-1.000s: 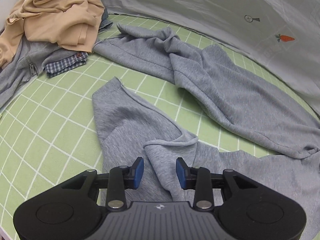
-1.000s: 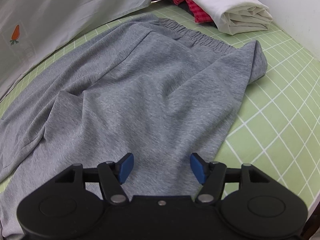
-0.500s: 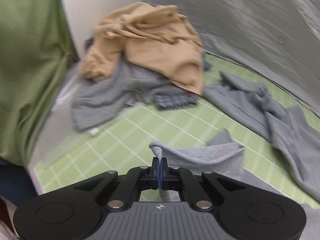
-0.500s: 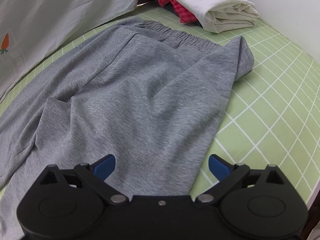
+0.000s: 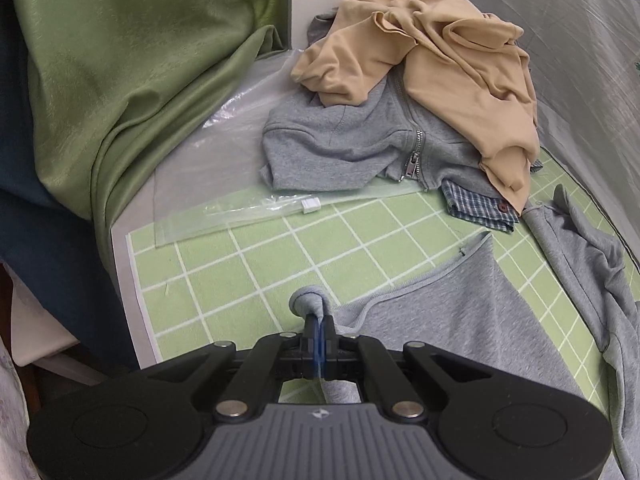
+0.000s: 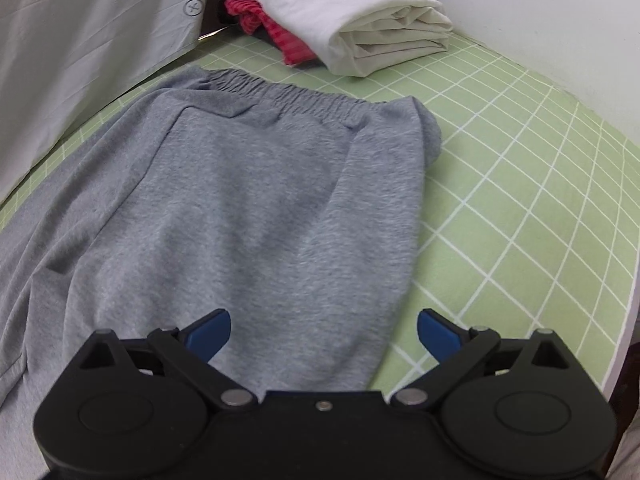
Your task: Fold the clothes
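Observation:
Grey sweatpants (image 6: 248,216) lie spread on the green checked mat (image 6: 520,208), with the elastic waistband (image 6: 304,96) at the far end in the right wrist view. Over the near part of the pants my right gripper (image 6: 324,330) hovers wide open, holding nothing. In the left wrist view, a grey pant leg (image 5: 460,320) stretches across the mat (image 5: 280,264), and my left gripper (image 5: 318,330) is shut on its hem, which bunches up just past the fingertips. The second leg (image 5: 580,264) lies crumpled to the right.
An unfolded pile sits at the far left: a tan garment (image 5: 440,64), a grey zip hoodie (image 5: 344,144) and a plaid shirt (image 5: 480,204). A clear zip bag (image 5: 260,208) and green curtain (image 5: 140,80) border the mat's left edge. Folded white cloth (image 6: 360,20) and red fabric (image 6: 272,28) lie beyond the waistband.
My left gripper closed on the pant-leg hem and pulled it left toward the mat's edge. My right gripper opened wider and drew back slightly along the pants.

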Demonstrator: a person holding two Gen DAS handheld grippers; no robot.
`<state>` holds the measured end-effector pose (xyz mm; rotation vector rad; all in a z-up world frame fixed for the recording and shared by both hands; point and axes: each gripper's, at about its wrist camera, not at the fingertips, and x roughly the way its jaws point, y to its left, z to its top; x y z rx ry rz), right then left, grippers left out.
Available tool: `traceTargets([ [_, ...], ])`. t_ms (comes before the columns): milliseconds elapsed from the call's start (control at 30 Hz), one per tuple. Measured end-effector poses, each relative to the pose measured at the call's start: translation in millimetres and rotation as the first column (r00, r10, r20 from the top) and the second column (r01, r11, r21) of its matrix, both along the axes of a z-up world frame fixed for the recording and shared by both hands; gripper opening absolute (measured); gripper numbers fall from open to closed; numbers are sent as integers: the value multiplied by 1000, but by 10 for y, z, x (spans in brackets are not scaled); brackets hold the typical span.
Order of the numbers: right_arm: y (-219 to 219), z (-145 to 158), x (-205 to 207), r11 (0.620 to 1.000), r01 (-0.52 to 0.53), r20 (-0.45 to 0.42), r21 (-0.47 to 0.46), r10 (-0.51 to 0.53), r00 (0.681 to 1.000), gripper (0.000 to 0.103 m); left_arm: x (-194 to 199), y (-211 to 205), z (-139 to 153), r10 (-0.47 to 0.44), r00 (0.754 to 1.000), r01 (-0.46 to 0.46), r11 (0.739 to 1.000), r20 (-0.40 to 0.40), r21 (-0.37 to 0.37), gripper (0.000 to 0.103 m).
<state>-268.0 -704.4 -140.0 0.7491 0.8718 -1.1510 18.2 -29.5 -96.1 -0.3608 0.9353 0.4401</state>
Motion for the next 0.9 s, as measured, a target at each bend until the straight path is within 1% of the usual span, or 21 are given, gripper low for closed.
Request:
traceTargets([
  [33, -39, -6, -30, 1000, 15, 5, 6, -15, 1000, 79, 0, 8, -9, 3, 1000, -3, 1000, 0, -8, 1],
  [67, -78, -13, -60, 999, 29, 9, 12, -30, 1000, 60, -1, 15, -18, 6, 1000, -6, 1000, 0, -16, 1],
  [100, -106, -12, -85, 999, 32, 23, 11, -32, 999, 50, -8, 21, -26, 6, 1000, -6, 1000, 1, -22, 1],
  [133, -120, 1, -108, 1000, 21, 45, 3, -21, 999, 43, 1, 18, -30, 6, 1000, -5, 1000, 2, -24, 1],
  [167, -131, 11, -126, 1000, 8, 58, -5, -8, 998, 19, 1, 12, -27, 2, 1000, -2, 1000, 4, -22, 1],
  [200, -142, 21, -144, 1000, -3, 68, -12, 4, 998, 2, 1, 7, -23, -1, 1000, 1, 1000, 6, -21, 1],
  [267, -122, 50, -174, 998, -25, 56, -53, 28, 998, 2, 6, 5, -9, -8, 1000, 9, 1000, 14, -19, 1],
  [367, -55, 113, -254, 990, -63, -9, -129, 62, 998, 1, 12, 1, 14, -19, 999, 19, 1000, 26, -17, 1],
  [467, -21, 179, -482, 989, -41, -10, -144, 40, 999, 1, -20, 49, 80, -21, 999, 22, 999, 47, -25, 1],
  [600, 58, 338, -844, 991, 35, 66, -129, -26, 997, 1, -105, 149, 190, -29, 997, 30, 999, 72, -12, 1],
  [633, 97, 370, -914, 990, 47, 73, -131, -37, 997, 1, -131, 176, 211, -31, 997, 32, 999, 76, -6, 1],
  [700, 192, 362, -998, 991, 41, 55, -130, -34, 998, 1, -183, 262, 199, -21, 998, 21, 1000, 65, 2, 1],
  [800, 351, 299, -1095, 993, 17, 25, -114, -14, 1000, 1, -291, 415, 97, 16, 1000, -16, 1000, 23, -5, 1],
  [900, 454, 251, -1123, 996, -2, 13, -92, 3, 1000, 2, -362, 459, 32, 4, 1000, -4, 1000, -7, -19, 1],
])
